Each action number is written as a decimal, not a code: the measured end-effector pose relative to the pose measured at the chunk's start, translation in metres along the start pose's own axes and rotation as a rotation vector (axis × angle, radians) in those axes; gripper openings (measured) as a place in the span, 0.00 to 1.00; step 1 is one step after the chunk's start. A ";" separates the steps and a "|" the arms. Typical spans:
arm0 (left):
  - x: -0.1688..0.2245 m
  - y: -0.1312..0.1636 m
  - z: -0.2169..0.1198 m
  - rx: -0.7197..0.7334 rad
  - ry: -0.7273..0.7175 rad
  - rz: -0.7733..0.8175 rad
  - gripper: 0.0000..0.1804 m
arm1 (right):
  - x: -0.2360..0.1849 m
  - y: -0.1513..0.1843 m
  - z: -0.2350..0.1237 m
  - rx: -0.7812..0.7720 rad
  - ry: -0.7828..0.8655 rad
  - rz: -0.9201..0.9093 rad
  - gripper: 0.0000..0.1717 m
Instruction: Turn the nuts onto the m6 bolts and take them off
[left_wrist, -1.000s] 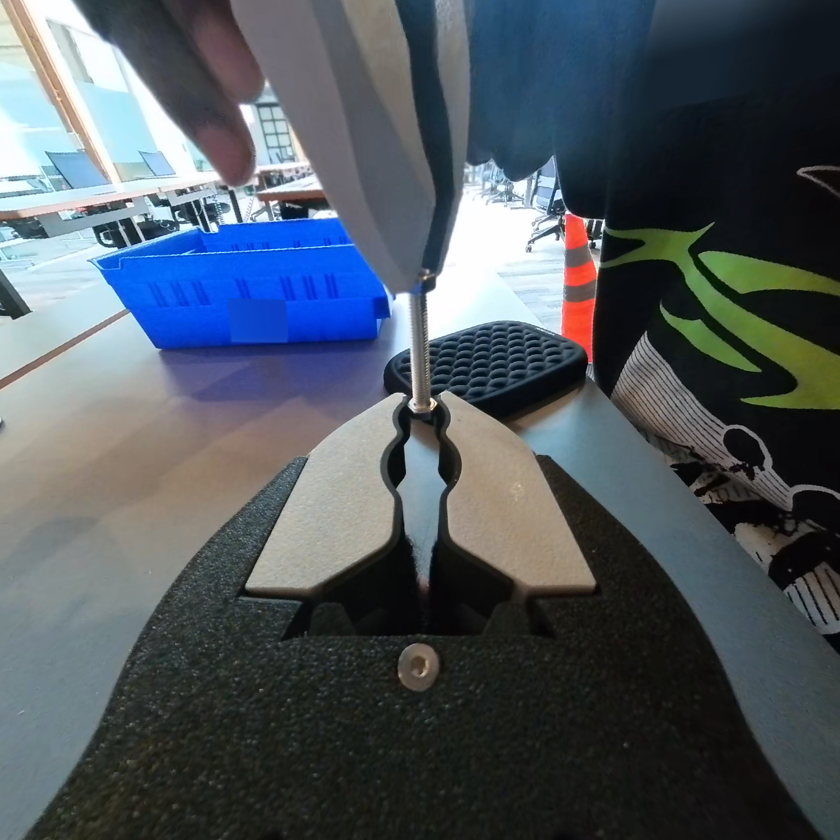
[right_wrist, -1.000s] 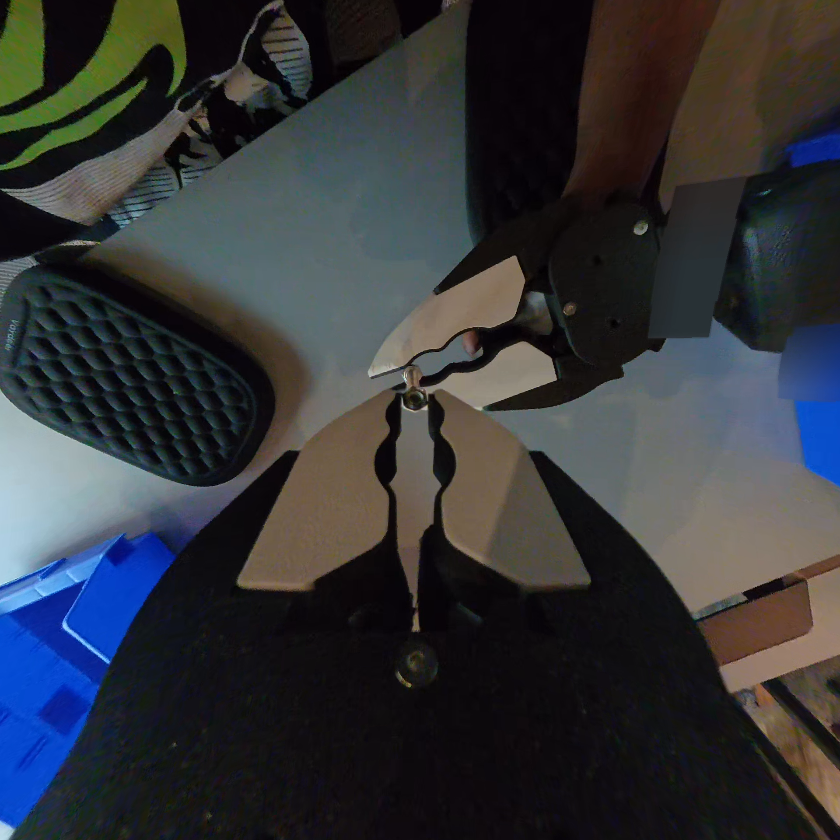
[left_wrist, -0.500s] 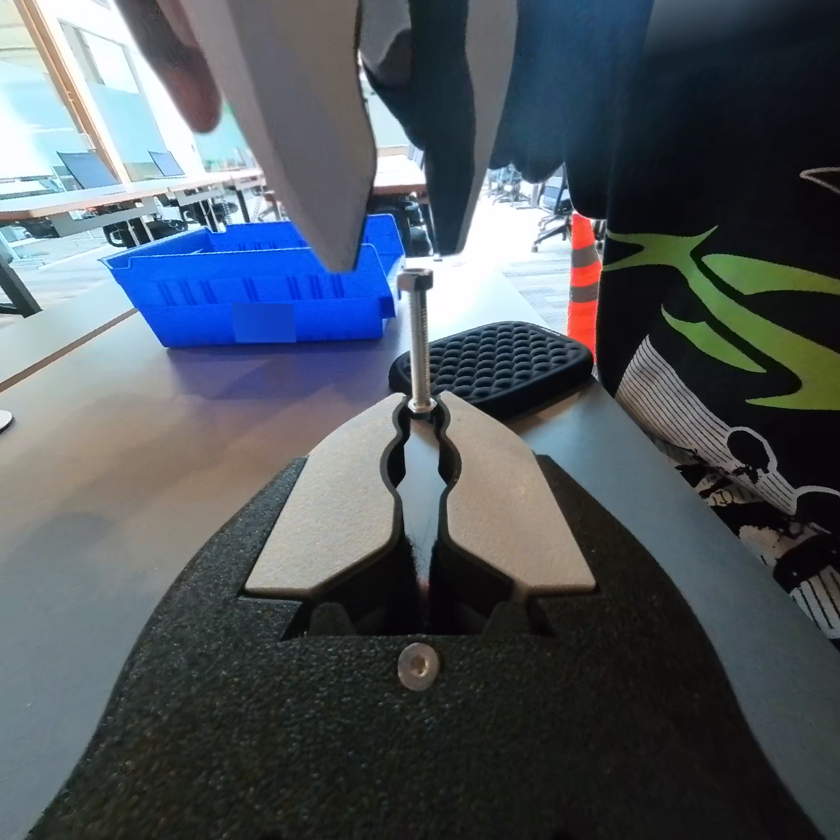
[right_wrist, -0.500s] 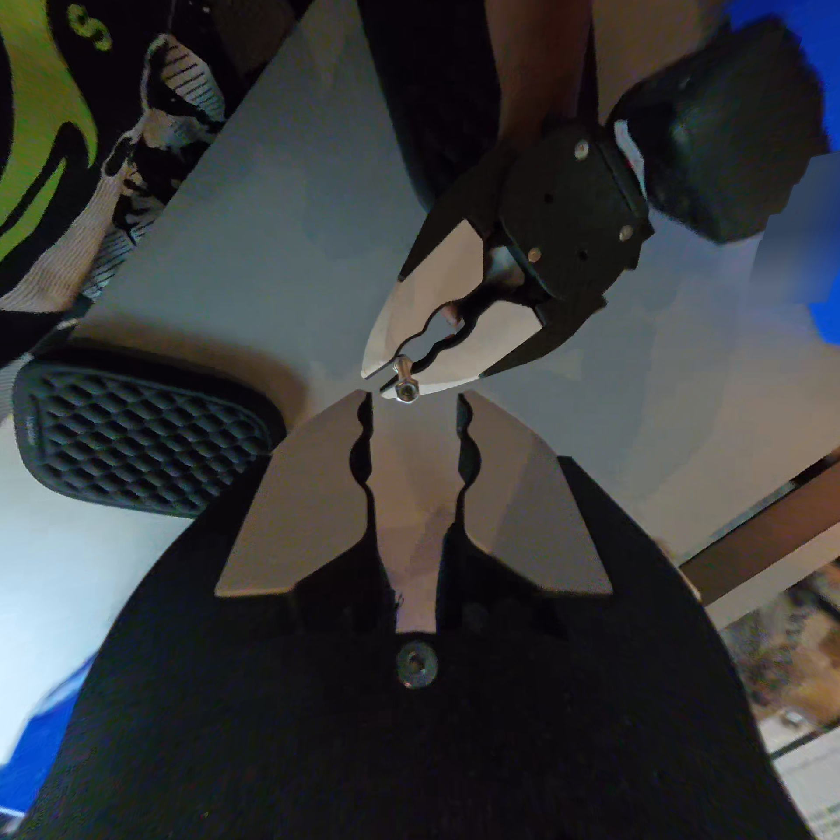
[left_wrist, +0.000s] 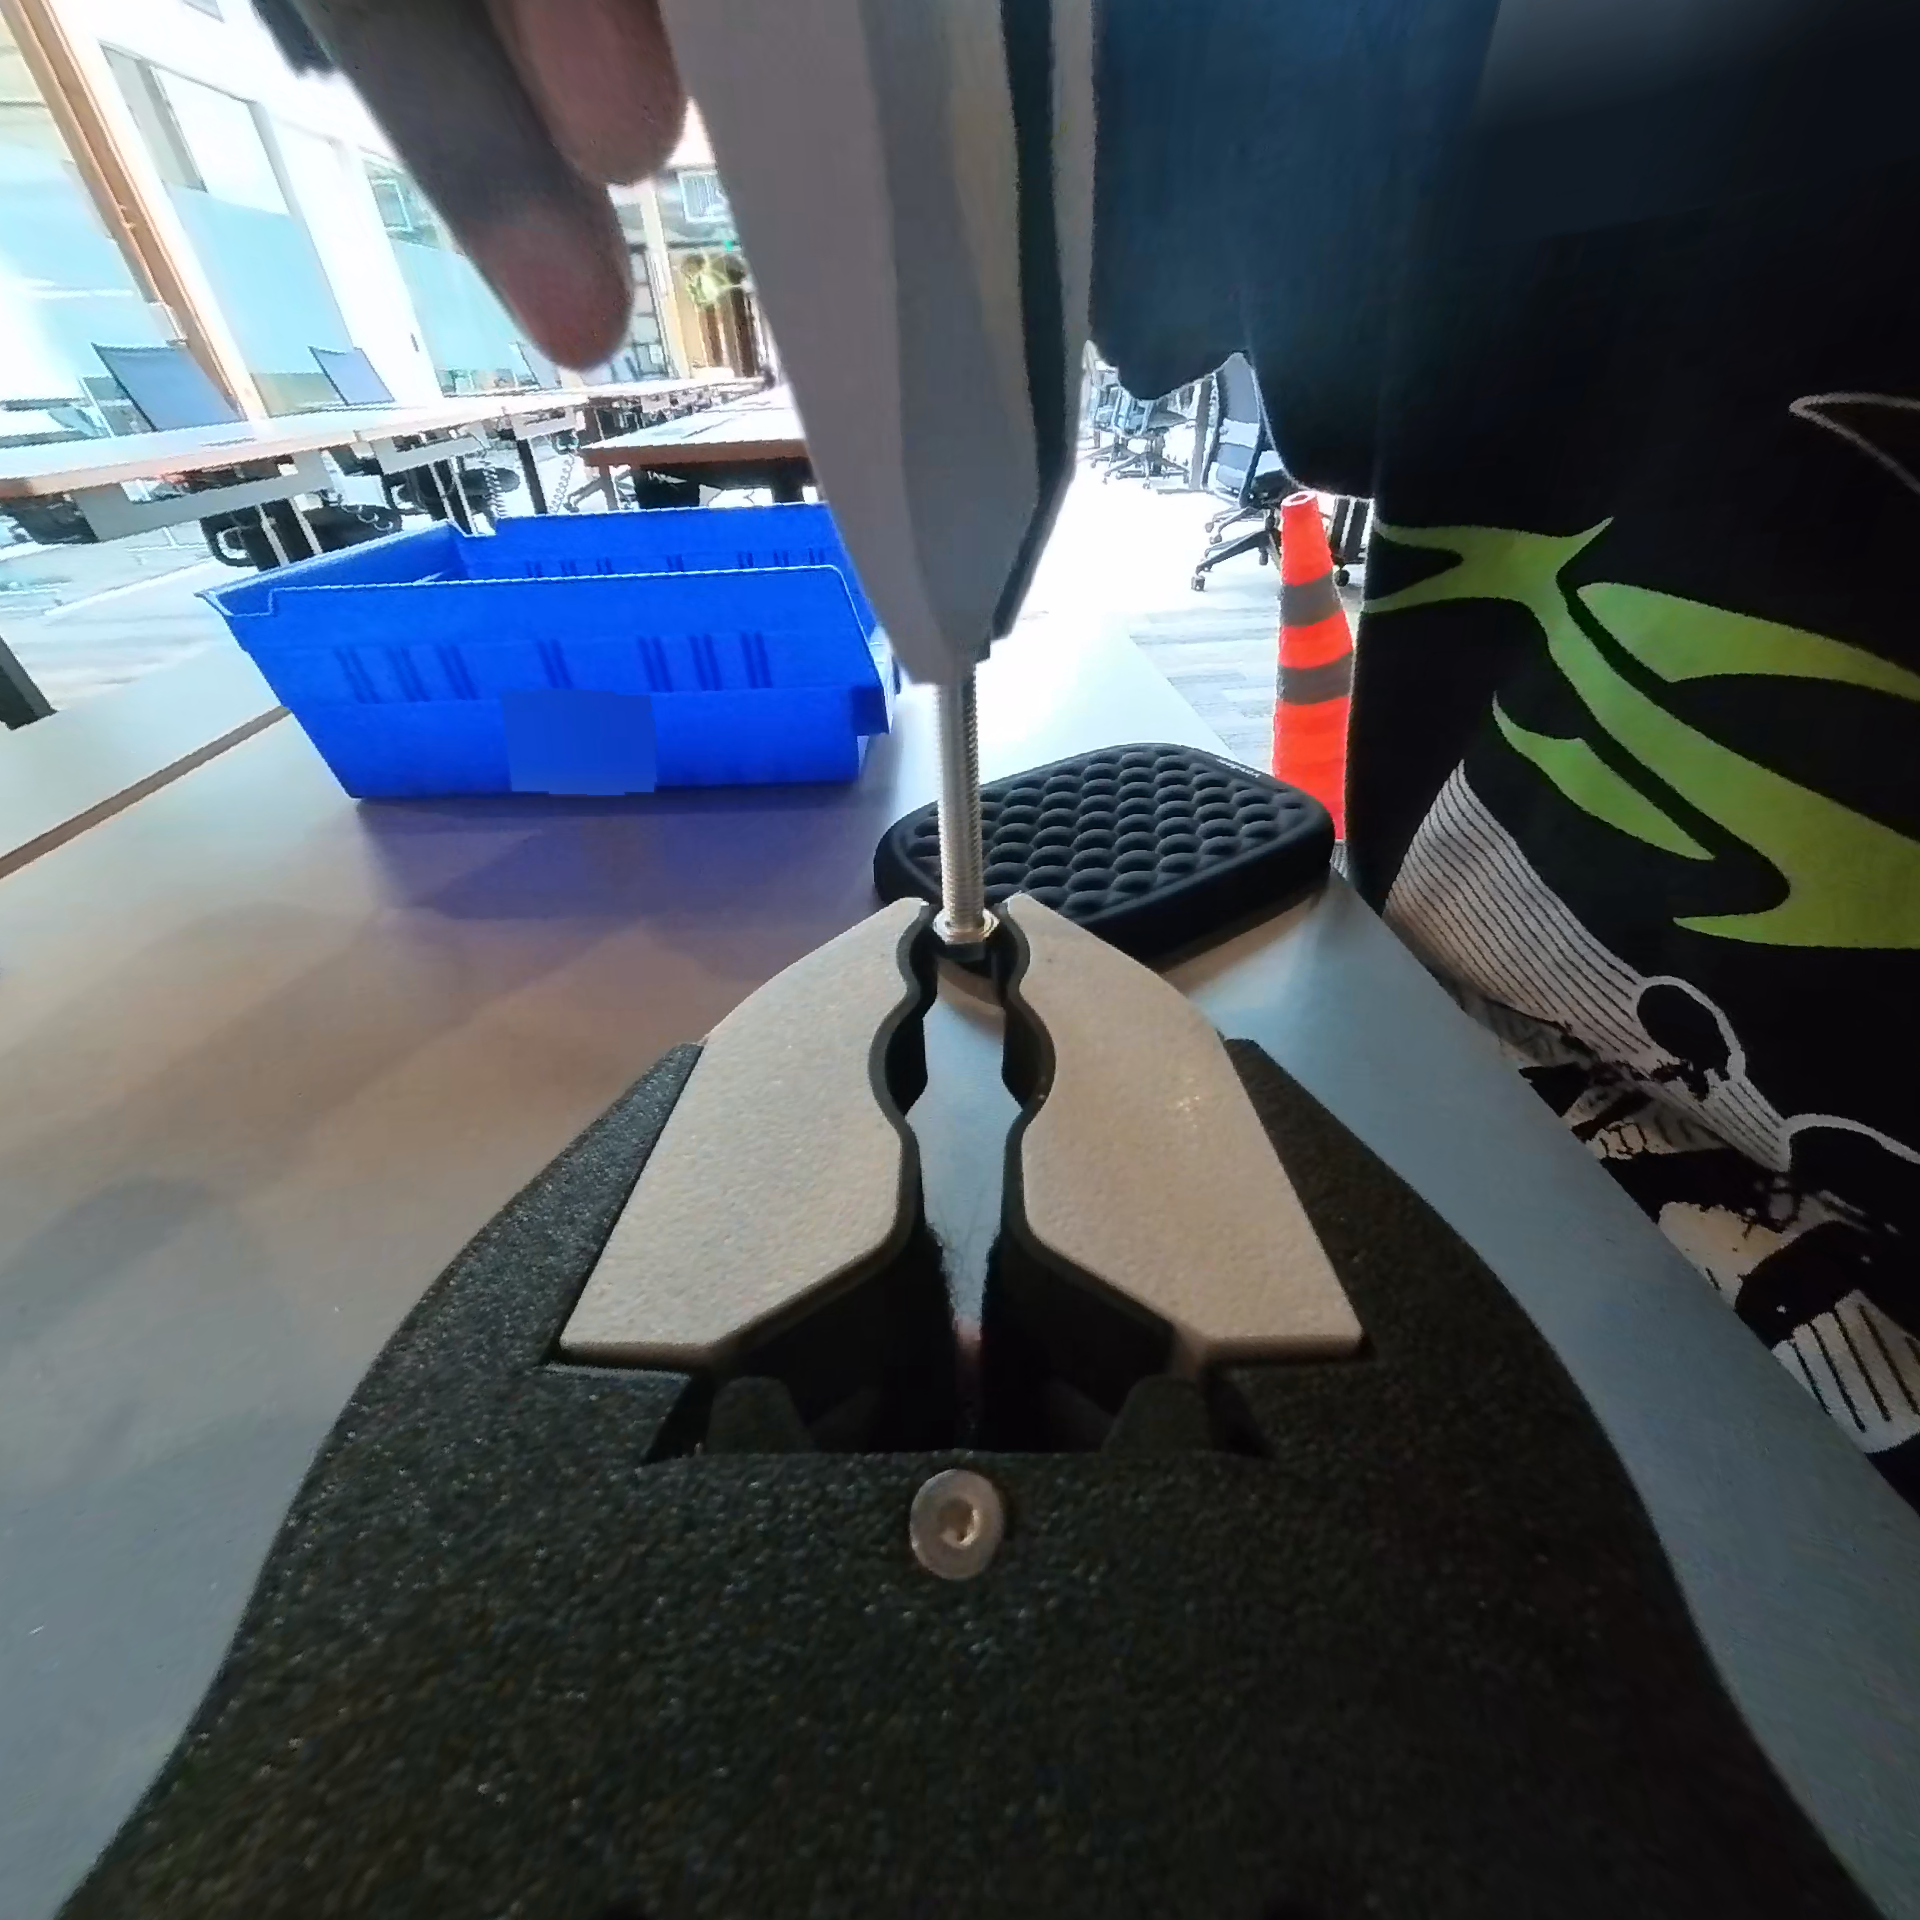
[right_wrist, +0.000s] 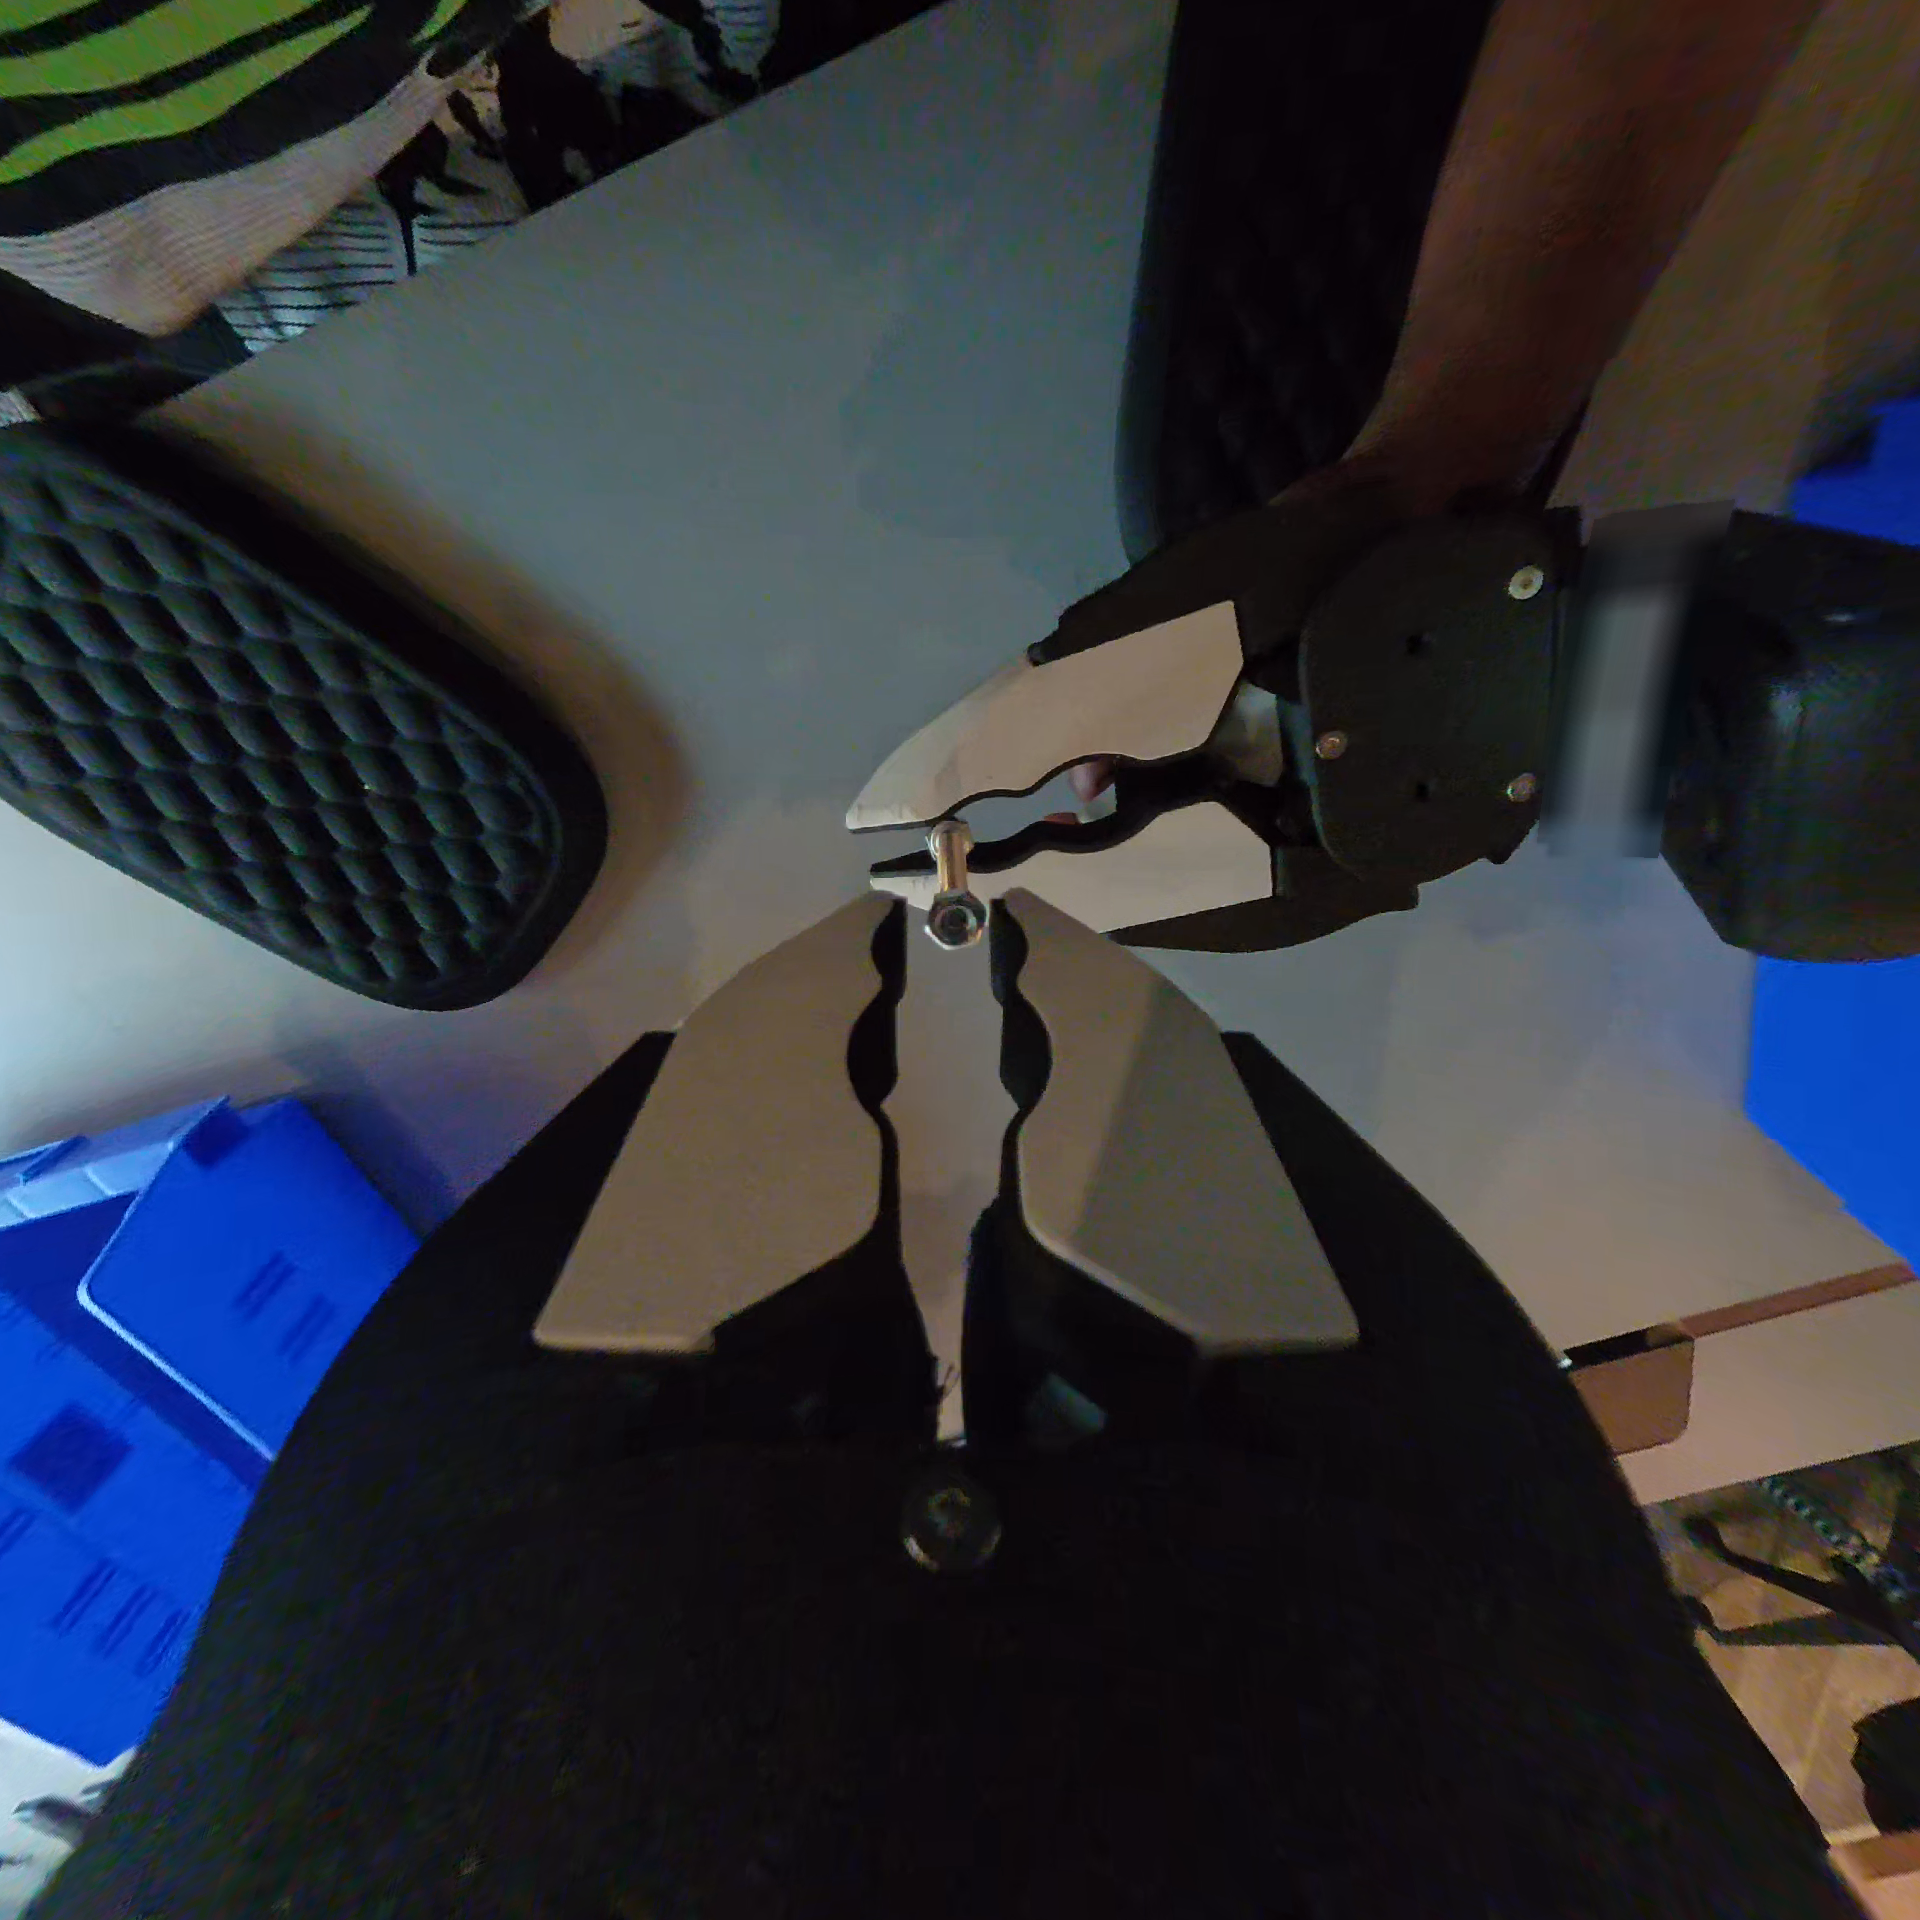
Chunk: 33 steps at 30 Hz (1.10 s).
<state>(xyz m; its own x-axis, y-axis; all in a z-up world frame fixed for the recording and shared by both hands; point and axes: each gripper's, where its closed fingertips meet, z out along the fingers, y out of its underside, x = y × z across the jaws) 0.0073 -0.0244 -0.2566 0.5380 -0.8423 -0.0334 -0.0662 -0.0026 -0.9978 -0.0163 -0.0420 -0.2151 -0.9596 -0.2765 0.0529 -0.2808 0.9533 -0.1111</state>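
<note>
Your left tool (left_wrist: 961, 940) clamps the lower end of an upright silver bolt (left_wrist: 958, 800), above the grey worktop (left_wrist: 312, 1039). Your right tool (right_wrist: 954, 920) comes down over the hex nut (right_wrist: 956, 922) at the bolt's top, fingers close beside it; whether they press on it I cannot tell.

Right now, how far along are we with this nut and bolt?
Done: the left gripper holds the bolt upright by its lower end. In hand: the right gripper has its fingers either side of the hex nut at the top end, gaps showing. Left: nearly all the thread is bare; winding on or off, I cannot tell.
</note>
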 end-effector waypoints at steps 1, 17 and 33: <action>0.000 0.000 0.000 0.000 -0.001 0.000 0.05 | 0.001 0.000 0.000 0.004 0.006 0.005 0.07; -0.001 0.003 0.001 -0.022 -0.018 0.019 0.05 | -0.001 -0.002 -0.004 -0.015 0.049 0.393 0.21; -0.001 0.002 0.000 -0.015 -0.014 0.011 0.05 | -0.002 0.004 0.000 -0.018 0.012 0.158 0.06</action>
<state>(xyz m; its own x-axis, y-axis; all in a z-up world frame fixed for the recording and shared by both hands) 0.0064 -0.0232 -0.2584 0.5485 -0.8349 -0.0454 -0.0851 -0.0017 -0.9964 -0.0153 -0.0373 -0.2159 -0.9915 -0.1213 0.0477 -0.1256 0.9869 -0.1010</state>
